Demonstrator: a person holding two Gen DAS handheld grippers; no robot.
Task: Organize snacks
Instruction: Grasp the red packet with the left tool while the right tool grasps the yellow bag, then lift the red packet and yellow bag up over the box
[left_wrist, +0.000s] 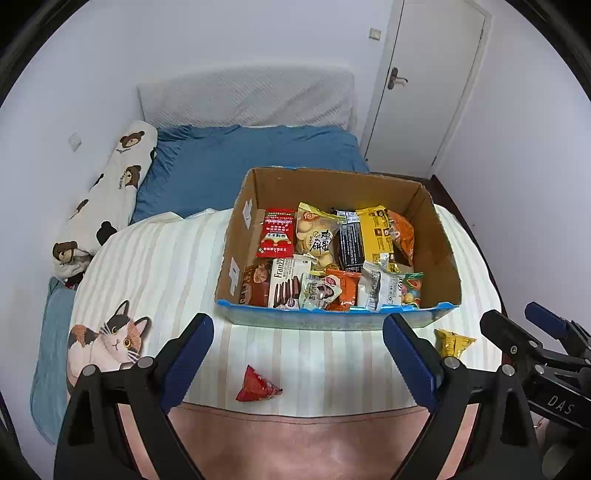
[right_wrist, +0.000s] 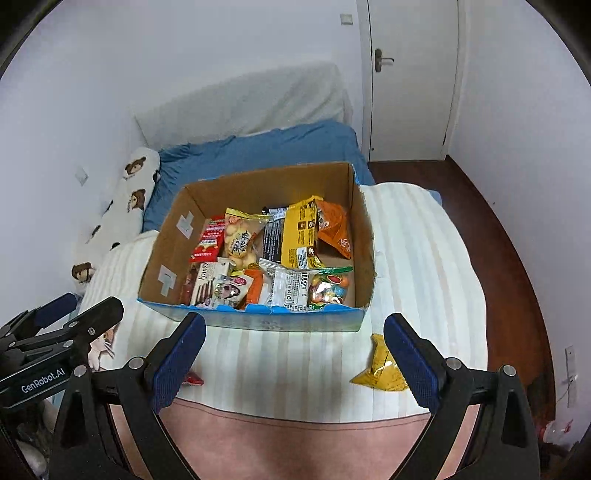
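Both claws are hanging wide open w/ nothing held — left gripper (left_wrist: 297, 356) over the red packet (left_wrist: 257, 385), right gripper (right_wrist: 295, 354) beside the yellow packet (right_wrist: 380, 369); both are lying outside the box (left_wrist: 332, 319), prob. awaiting pickup.

I see a matt corrugated cardboard box (left_wrist: 439, 254) — glossy plastic-film snack packets (left_wrist: 317, 236) inside — on soft striped cloth bedding (left_wrist: 155, 266).

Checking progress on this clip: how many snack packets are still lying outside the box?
2. A red packet lies on the striped blanket before the left claw; a yellow packet lies by the right claw, near the cardboard box.
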